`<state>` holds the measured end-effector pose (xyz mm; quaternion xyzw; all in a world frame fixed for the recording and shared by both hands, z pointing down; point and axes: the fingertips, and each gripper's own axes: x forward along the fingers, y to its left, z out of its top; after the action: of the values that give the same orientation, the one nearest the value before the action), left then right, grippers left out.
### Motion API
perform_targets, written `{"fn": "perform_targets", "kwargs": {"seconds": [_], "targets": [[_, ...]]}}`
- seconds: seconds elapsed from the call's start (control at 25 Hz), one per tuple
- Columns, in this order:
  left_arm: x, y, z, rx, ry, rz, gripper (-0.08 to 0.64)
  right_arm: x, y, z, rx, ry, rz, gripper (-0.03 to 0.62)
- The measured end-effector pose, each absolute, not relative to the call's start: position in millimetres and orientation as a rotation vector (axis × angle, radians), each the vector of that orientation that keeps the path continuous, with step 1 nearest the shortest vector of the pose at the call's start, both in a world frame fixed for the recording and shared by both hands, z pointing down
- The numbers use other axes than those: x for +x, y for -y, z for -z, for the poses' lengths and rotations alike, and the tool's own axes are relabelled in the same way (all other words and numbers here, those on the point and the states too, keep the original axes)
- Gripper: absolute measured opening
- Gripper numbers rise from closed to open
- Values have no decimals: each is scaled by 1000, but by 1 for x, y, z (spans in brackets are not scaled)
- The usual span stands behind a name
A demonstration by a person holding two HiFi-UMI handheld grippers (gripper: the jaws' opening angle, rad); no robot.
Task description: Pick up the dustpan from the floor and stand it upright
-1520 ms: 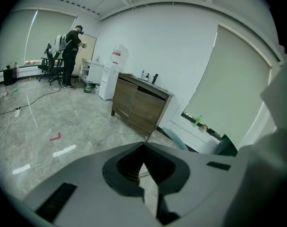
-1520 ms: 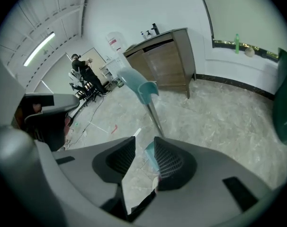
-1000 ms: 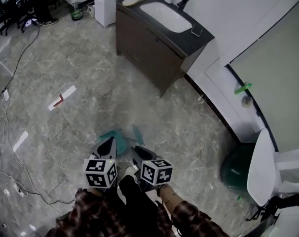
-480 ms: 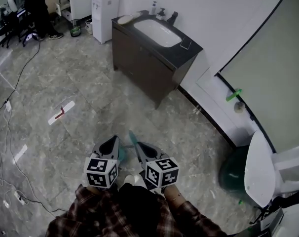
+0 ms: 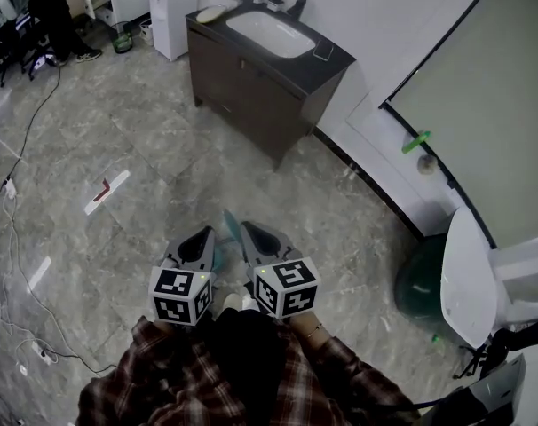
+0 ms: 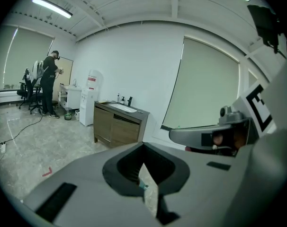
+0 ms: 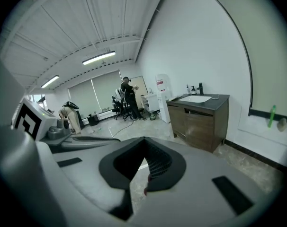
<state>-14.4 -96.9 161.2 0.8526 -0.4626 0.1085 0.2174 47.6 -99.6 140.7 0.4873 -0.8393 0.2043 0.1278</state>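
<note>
Left gripper [image 5: 201, 235] and right gripper [image 5: 252, 230] hang side by side, fingers of each closed together — teal dustpan [image 5: 219, 257] peeks between them.

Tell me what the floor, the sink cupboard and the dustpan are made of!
Floor: polished stone or stone-look tile, judging by the grey veining, the joint lines and the shine. Sink cupboard: wood or wood-look board, going by its dark brown, matt panels. Dustpan: probably plastic, since it is an even teal, but little of it shows.
</note>
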Motion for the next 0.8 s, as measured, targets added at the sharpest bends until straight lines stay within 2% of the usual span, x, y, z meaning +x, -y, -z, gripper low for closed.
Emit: {"fn": "perform_targets", "kwargs": {"seconds": [0.56, 0.8], "targets": [[-35, 92, -168, 2330, 1283, -306, 2, 38, 97, -154, 1395, 2416, -611, 9], [-19, 94, -165, 2325, 1283, -308, 0, 62, 100, -154, 1424, 2401, -652, 9]]}}
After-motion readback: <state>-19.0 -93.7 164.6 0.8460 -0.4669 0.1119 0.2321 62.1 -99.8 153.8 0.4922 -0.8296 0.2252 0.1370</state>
